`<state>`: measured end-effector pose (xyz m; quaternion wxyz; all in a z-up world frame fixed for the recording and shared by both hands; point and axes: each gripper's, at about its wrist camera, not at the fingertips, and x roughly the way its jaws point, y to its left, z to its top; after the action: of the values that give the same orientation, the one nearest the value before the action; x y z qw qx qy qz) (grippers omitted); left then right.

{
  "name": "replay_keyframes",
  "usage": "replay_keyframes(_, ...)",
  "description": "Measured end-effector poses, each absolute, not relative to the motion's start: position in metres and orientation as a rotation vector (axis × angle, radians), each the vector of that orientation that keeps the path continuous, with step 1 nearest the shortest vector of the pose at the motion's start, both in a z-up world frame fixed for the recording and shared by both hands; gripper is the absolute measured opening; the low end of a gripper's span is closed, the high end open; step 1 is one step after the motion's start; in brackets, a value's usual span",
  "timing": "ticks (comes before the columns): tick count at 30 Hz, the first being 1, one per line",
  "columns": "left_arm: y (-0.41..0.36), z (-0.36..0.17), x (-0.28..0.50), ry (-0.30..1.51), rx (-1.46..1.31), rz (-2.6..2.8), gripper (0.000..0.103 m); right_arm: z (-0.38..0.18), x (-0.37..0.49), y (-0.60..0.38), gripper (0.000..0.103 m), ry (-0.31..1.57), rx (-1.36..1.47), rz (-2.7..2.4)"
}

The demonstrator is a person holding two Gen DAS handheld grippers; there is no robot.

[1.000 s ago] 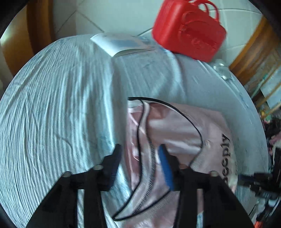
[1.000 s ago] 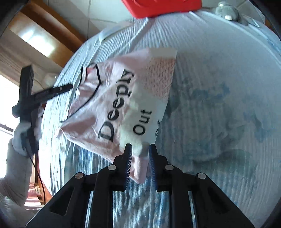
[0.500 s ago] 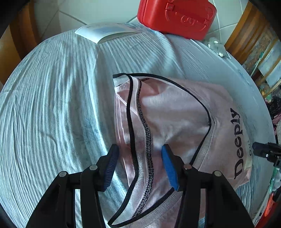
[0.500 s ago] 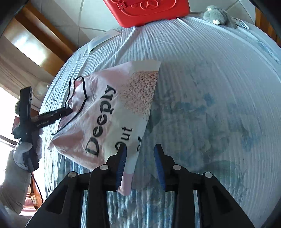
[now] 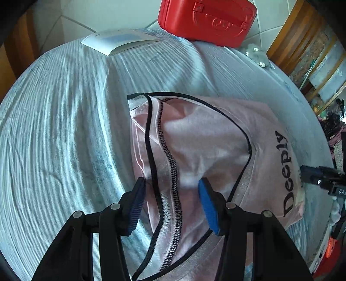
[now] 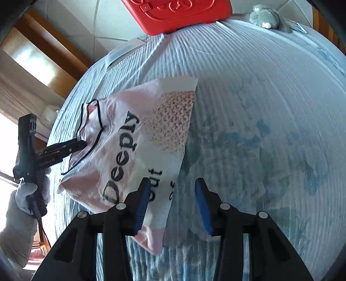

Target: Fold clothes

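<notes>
On striped bedsheet (image 5: pixel 64 129): folded pink shirt (image 5: pixel 205 138); left tongs (image 5: pixel 170 203) and right tongs (image 6: pixel 172 203) both spread, gripping nothing.

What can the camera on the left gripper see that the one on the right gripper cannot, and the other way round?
Only the left wrist view shows the inside of the neckline with its black stitching, and the shelves at the right. Only the right wrist view shows the speckled print, the word "Out" and the gloved hand holding the left gripper. Both show the pink shirt lying on the striped sheet, the word "Deeply", the red case, the booklet and the grey plush toy.
</notes>
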<state>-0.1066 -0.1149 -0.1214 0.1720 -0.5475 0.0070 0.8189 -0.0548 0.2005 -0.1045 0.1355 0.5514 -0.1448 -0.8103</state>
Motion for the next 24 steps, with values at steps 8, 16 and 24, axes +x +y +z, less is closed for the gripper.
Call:
replay_keyframes(8,-0.107,-0.133,-0.105,0.046,-1.547,2.329,0.051,-0.105,-0.083,0.193,0.042,-0.382,1.564,-2.371)
replay_keyframes(16,-0.106,-0.138,-0.111,-0.009,-1.547,2.314,0.05,-0.115,-0.113,0.187,0.047,-0.427,1.53,-2.376)
replay_keyframes(24,-0.106,-0.138,-0.113,-0.003,-1.547,2.303,0.05,-0.123,-0.096,0.185,0.048,-0.599,1.502,-2.224)
